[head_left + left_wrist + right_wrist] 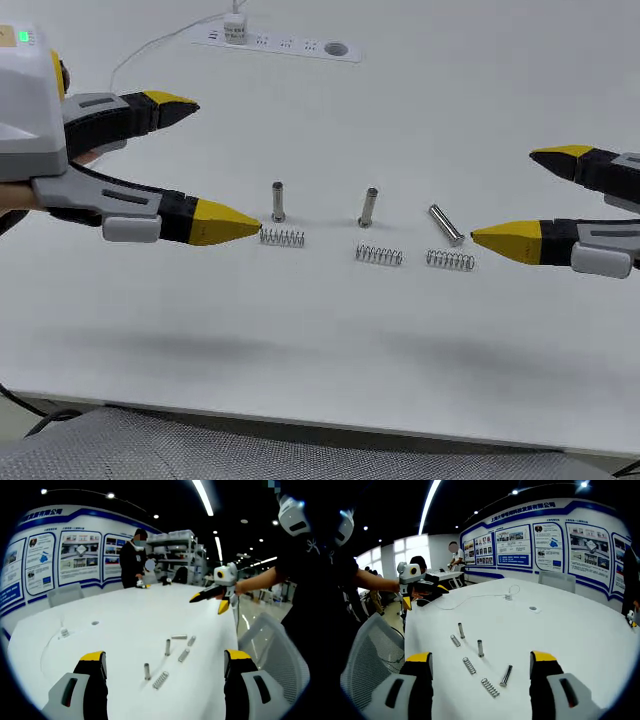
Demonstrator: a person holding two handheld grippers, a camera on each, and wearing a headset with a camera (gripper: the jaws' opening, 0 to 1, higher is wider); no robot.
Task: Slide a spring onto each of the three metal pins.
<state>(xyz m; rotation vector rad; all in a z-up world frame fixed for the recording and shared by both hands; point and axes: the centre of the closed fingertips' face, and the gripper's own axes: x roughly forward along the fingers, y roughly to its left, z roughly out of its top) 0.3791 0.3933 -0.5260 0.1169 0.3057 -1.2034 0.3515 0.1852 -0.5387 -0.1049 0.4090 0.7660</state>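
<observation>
Head view crops the spread right claw (501, 196) at its edge; left claw (229, 166) gapes too.

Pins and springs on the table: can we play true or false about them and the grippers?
1. All three pins stand up. False: the right pin lies on its side; the left pin and middle pin stand.
2. The left spring, middle spring and right spring lie on the table, none on a pin. True.
3. The left gripper holds a spring. False: it is open and empty.
4. The right gripper is open. True.
</observation>
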